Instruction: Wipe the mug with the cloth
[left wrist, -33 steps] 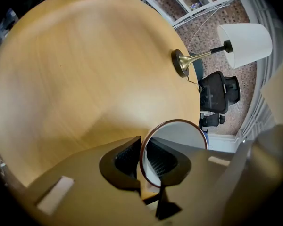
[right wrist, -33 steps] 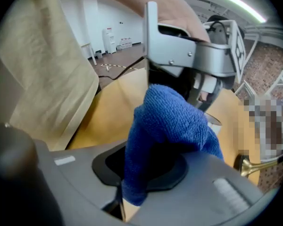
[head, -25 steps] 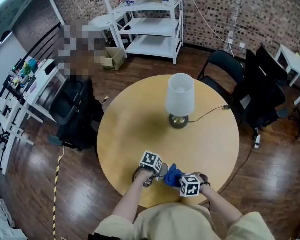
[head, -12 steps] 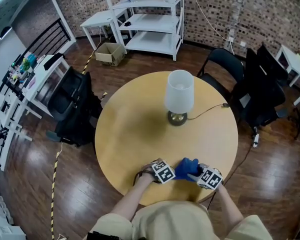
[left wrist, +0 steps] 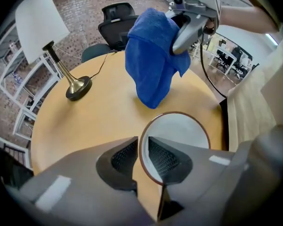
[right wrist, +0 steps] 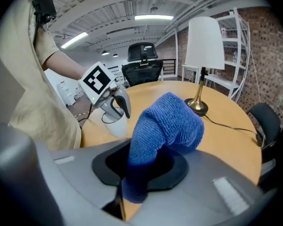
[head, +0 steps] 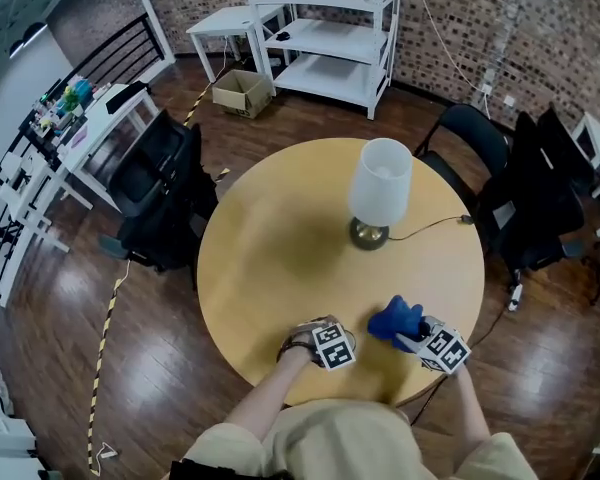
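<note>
I find my left gripper [left wrist: 142,149] clamped on the white mug's [left wrist: 186,128] rim. My right gripper [right wrist: 140,171] pinches the blue cloth [right wrist: 167,121], clear of the mug, above the round table [head: 270,258].

A round wooden bench [head: 280,258] is carrying a white-shaded lamp [head: 380,183] at about 1 o'clock, its cord [head: 430,226] trailing off toward 3 o'clock, and a white mug [right wrist: 112,122] standing near the 6 o'clock edge.
</note>
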`<state>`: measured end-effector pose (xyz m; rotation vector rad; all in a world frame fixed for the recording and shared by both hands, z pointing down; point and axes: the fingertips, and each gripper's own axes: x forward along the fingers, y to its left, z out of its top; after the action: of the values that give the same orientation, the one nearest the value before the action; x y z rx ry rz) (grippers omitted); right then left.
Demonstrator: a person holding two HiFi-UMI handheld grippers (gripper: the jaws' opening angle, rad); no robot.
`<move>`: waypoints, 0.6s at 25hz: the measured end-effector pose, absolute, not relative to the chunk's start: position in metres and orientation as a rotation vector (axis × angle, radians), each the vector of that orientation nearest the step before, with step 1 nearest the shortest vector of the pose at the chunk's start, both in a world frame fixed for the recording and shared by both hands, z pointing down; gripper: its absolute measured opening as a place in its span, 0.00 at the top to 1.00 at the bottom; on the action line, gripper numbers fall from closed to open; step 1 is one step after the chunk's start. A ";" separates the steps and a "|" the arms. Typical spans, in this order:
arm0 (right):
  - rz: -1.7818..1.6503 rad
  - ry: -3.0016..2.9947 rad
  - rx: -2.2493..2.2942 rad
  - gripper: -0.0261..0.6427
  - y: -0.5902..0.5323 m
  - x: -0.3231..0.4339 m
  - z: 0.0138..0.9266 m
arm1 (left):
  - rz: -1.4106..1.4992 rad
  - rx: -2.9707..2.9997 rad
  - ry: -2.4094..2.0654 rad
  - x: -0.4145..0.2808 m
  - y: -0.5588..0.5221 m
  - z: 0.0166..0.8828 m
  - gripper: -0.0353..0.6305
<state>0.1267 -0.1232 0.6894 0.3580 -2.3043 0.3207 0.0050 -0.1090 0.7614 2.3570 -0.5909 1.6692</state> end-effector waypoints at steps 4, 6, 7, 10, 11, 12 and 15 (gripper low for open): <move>0.328 -2.334 0.399 0.85 -0.140 0.133 0.679 | 1.434 2.303 -0.790 -0.004 -0.121 0.741 0.54; 0.338 -2.349 0.411 0.85 -0.148 0.131 0.676 | 1.178 2.228 -0.984 -0.020 -0.130 0.719 0.47; 0.350 -2.359 0.416 0.85 -0.151 0.128 0.675 | 1.010 2.173 -1.075 -0.030 -0.132 0.706 0.43; 0.415 -2.397 0.409 0.85 -0.160 0.109 0.671 | 0.597 1.982 -1.216 -0.065 -0.117 0.685 0.43; 0.436 -2.408 0.397 0.84 -0.163 0.102 0.670 | 0.532 1.939 -1.231 -0.076 -0.108 0.686 0.43; 0.454 -2.417 0.381 0.85 -0.165 0.095 0.670 | 0.496 1.913 -1.238 -0.084 -0.099 0.688 0.43; 0.486 -2.431 0.300 0.85 -0.168 0.071 0.667 | 0.485 1.915 -1.196 -0.094 -0.068 0.698 0.45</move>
<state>0.0709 -0.1675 0.6669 0.2998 -2.4311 0.4862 -0.0943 -0.0684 0.6978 1.9151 -1.1956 0.4850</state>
